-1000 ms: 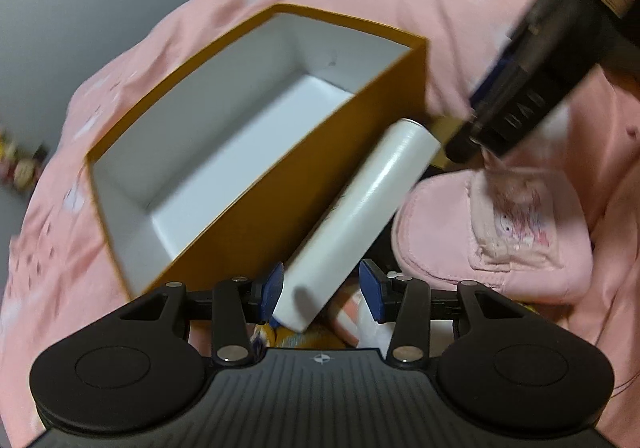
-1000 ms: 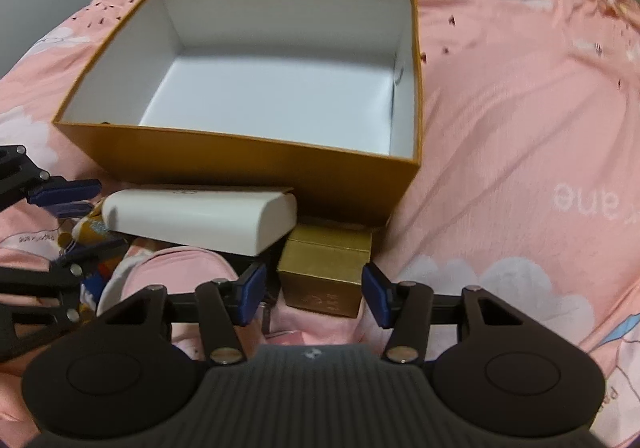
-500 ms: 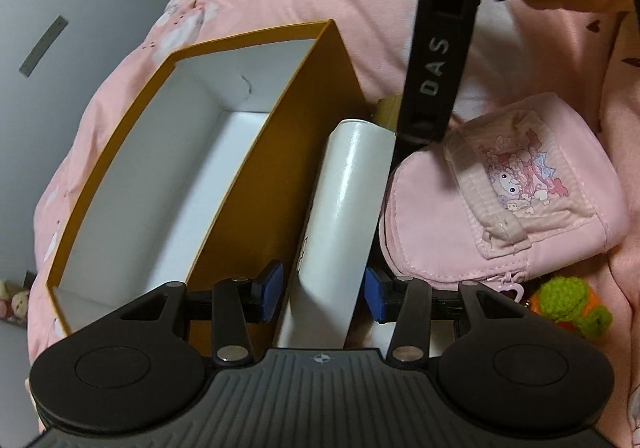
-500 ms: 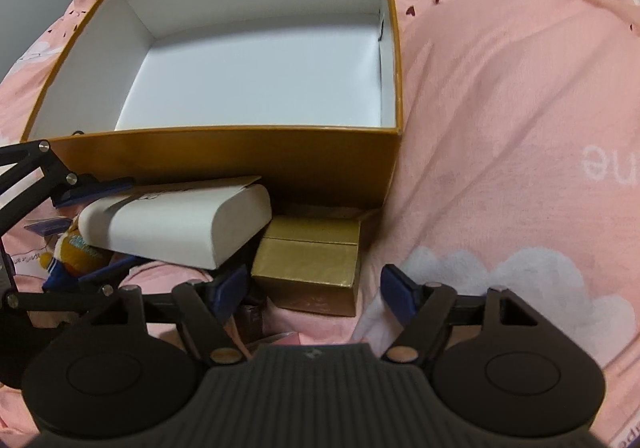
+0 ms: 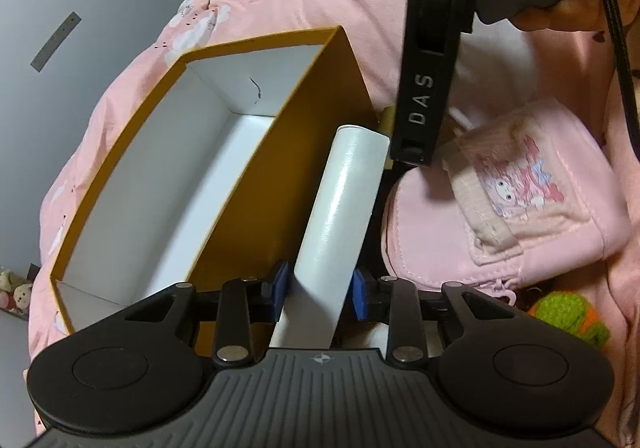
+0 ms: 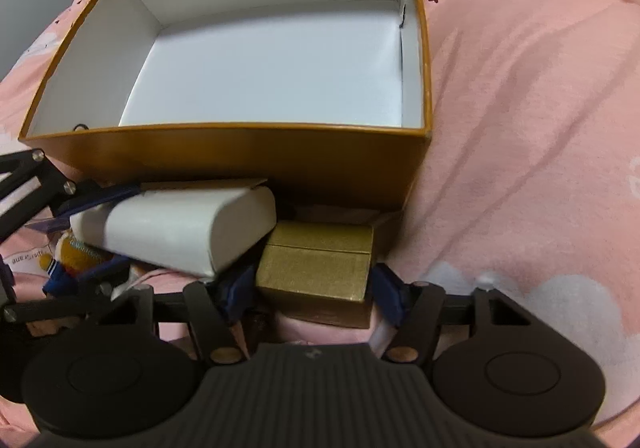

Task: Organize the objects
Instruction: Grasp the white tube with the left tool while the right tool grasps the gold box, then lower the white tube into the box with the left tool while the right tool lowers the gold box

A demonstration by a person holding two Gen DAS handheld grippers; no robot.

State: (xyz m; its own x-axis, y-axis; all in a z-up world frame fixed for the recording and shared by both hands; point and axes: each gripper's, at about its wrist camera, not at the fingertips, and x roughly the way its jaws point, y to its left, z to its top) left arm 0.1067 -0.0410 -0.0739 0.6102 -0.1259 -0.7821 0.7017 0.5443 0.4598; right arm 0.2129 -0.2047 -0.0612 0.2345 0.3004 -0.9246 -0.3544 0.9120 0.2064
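Item one: white glossy oblong carton with rounded edges (image 5: 340,216), lying on the pink printed bedspread (image 6: 520,108) against the outer wall of the large open box, orange-brown outside and white inside (image 6: 240,152), which holds nothing visible. Judged light, stiff but crushable cardboard, its sheen making it slippery; best taken across the narrow flat sides near one end, with moderate squeeze. Its near end sits between the blue pads of the left gripper (image 5: 320,296), whose jaws have just been closing; the pads look to be at or nearly at its sides, and firm contact cannot be confirmed.

Item two: small gold cardboard box with a lidded top (image 6: 316,268), beside and partly under the white carton's far end, just in front of the large box. Judged light and rigid, with a matte, grippy surface; hold across the two short side faces. It lies between the pads of the right gripper (image 6: 316,292), whose jaws have just been closing; they bracket it closely, the pads at its side faces.

Adjacent: pink fabric pouch with a cartoon patch (image 5: 520,208), soft, touching the white carton's right side; green and orange crocheted toy (image 5: 568,316) beyond.
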